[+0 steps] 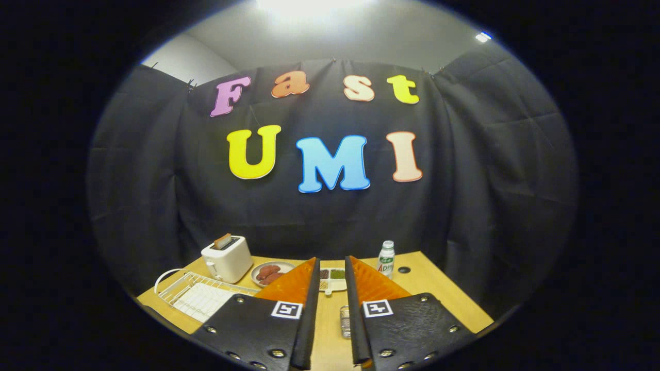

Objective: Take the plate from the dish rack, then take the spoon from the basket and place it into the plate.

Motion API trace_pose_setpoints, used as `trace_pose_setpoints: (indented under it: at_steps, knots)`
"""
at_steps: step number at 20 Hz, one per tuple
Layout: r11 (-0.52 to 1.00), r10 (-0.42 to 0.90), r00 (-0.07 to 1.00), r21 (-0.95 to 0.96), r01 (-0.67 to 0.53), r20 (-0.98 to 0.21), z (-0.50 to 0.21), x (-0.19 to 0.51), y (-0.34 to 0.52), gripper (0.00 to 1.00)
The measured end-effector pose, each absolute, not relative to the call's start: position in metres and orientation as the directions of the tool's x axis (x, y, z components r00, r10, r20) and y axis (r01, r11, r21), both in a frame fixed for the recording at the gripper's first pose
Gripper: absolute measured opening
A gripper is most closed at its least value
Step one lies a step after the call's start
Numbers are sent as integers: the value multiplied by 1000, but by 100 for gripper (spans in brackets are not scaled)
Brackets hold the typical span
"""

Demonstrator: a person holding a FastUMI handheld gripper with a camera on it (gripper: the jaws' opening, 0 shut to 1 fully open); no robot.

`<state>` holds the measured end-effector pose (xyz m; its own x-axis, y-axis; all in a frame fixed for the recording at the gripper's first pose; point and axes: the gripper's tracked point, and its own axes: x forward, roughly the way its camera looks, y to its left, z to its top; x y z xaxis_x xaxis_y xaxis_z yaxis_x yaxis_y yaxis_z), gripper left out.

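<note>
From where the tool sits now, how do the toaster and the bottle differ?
The toaster is a wide white box with a slice of toast sticking out on top; the bottle is slim, tall, capped and labelled. The toaster stands beyond one finger, next to the dish rack; the bottle stands beyond the other. Both stand upright on the table. The tool is open, holding nothing.

Gripper [332,265] raised, fingers parted, holding nothing.

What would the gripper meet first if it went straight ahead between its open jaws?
Probably the divided tray just beyond the gripper, though depth is unclear; the wall lies behind it.
</note>
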<state>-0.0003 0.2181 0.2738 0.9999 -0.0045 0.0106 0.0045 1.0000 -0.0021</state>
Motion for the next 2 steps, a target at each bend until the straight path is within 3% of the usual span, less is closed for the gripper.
trace_pose_setpoints:
  at_steps: [2]
  knots:
    - [999,-19,998,-31,21,52,288,-3,203,63]
